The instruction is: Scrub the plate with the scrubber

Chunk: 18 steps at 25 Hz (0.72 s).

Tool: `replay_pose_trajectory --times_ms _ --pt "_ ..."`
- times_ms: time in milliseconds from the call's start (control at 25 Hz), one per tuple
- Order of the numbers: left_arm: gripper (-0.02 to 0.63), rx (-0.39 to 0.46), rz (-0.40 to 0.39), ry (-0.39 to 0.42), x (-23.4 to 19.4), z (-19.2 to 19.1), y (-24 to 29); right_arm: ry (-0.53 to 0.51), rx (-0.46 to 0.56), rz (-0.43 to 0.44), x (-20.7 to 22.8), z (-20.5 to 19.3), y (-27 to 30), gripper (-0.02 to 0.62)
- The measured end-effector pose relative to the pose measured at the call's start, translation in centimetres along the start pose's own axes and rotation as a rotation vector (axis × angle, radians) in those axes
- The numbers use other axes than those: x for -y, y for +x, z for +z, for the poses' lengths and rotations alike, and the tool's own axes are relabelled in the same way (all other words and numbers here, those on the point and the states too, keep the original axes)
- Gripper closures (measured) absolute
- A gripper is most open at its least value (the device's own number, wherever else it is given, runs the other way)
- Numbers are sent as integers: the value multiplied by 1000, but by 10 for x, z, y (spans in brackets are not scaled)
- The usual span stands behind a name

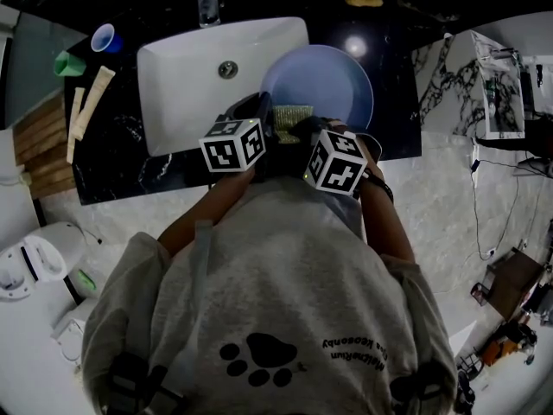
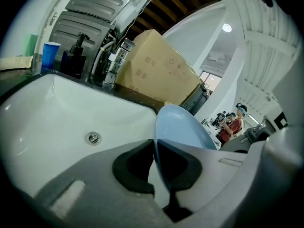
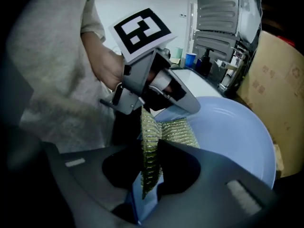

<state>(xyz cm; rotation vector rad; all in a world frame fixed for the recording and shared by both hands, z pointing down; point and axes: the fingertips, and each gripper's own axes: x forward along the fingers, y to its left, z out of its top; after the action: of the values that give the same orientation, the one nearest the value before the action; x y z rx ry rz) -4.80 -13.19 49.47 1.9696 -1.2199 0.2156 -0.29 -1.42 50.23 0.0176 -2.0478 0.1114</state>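
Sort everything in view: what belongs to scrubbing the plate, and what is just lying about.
In the job:
- plate, gripped at its rim by the left hand-held gripper
- scrubber, clamped in the right hand-held gripper
- sink

Lying about:
- blue cup
- pump bottle
- cardboard box

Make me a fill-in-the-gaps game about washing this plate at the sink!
1. The left tool is shut on the rim of the ____ plate.
2. The scrubber is pinched in the ____ tool.
3. The sink next to the plate is coloured ____.

Missing words: blue; right; white.
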Motion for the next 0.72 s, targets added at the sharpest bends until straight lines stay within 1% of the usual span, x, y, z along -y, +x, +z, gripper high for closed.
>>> replay_pose_trajectory --times_ms 120,280,600,720 --pt "588 3 5 15 0 0 0 35 25 63 -8 1 -5 520" --pt "588 -1 12 41 2 -1 1 61 45 125 -19 1 -12 520" --pt "586 -9 41 95 4 -4 2 73 70 257 -44 3 -32 520" --pt "586 -15 49 107 4 -5 3 69 73 284 -51 2 -38 522"
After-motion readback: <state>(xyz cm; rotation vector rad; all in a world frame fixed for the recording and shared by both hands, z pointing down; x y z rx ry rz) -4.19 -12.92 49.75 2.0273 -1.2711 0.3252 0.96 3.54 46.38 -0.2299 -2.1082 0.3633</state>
